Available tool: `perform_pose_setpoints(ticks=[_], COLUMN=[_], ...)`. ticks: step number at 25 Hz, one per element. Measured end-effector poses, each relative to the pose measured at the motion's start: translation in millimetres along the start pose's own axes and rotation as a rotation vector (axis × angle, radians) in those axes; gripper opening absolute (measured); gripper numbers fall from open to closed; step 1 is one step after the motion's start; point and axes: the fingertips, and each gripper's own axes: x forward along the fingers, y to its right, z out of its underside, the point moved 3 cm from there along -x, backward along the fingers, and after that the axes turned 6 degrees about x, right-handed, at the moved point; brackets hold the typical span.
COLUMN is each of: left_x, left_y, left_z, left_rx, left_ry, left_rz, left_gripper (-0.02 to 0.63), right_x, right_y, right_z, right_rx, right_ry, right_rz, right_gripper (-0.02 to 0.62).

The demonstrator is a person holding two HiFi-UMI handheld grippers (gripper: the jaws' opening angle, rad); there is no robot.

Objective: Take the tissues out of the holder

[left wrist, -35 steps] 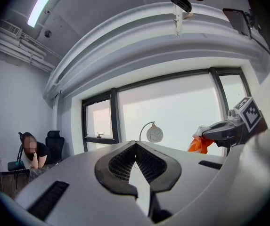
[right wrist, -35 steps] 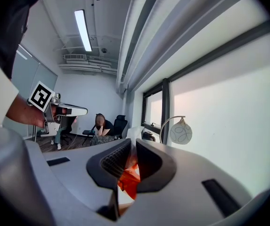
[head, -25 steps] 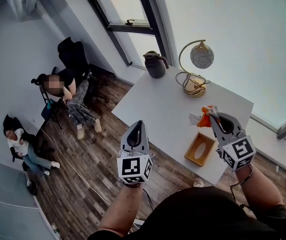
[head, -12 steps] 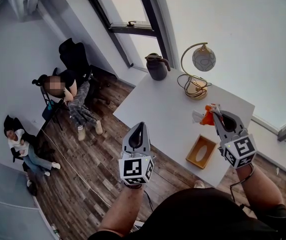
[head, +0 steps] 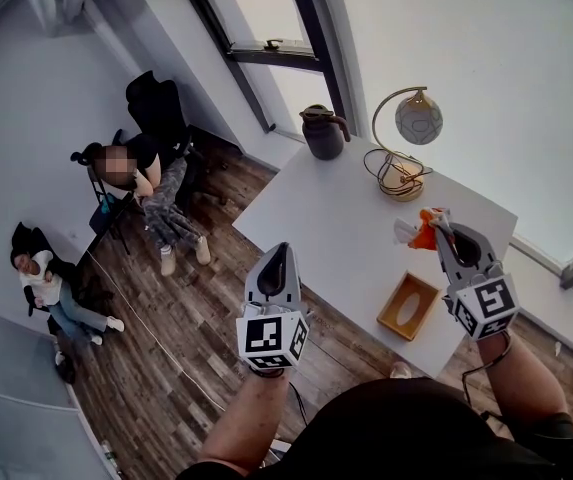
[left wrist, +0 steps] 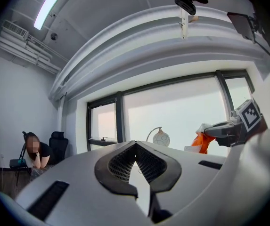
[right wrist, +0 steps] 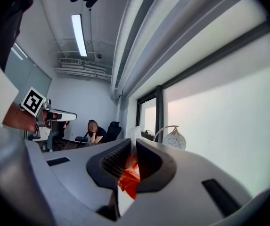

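A wooden tissue holder lies on the white table near its front edge, its oval slot facing up. My right gripper hangs above the table, just beyond the holder, shut on an orange and white tissue pack. The pack shows between the pads in the right gripper view and past the left gripper's jaws. My left gripper hovers over the floor left of the table, jaws shut with nothing in them.
A gold arc lamp with a globe shade and a dark jug stand at the table's far side by the window. A person sits on a chair to the left, another lower left. Wood floor lies beside the table.
The head view has shifted slightly, so the table sits a bit further right in frame. Both grippers hold their places, and the right still grips the tissue pack.
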Motion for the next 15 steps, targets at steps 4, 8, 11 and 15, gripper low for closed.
perform_pose_setpoints(ticks=[4, 8, 11, 15], left_x=[0.2, -1.8, -0.5, 2.5], left_y=[1.9, 1.0, 0.9, 4.4], left_z=[-3.3, -2.5, -2.8, -2.5], left_rx=[-0.008, -0.009, -0.010, -0.005], left_ry=[0.010, 0.003, 0.001, 0.005], left_rz=[-0.002, -0.008, -0.009, -0.004], left_gripper=[0.005, 0.005, 0.005, 0.005], right_x=[0.1, -0.2, 0.7, -0.1], right_y=[-1.2, -2.4, -0.9, 0.3], right_z=[-1.4, -3.7, -3.6, 1.4], right_rx=[-0.021, -0.027, -0.013, -0.031], right_ry=[0.004, 0.006, 0.006, -0.001], right_rz=[-0.006, -0.011, -0.012, -0.010], right_gripper=[0.029, 0.029, 0.029, 0.029])
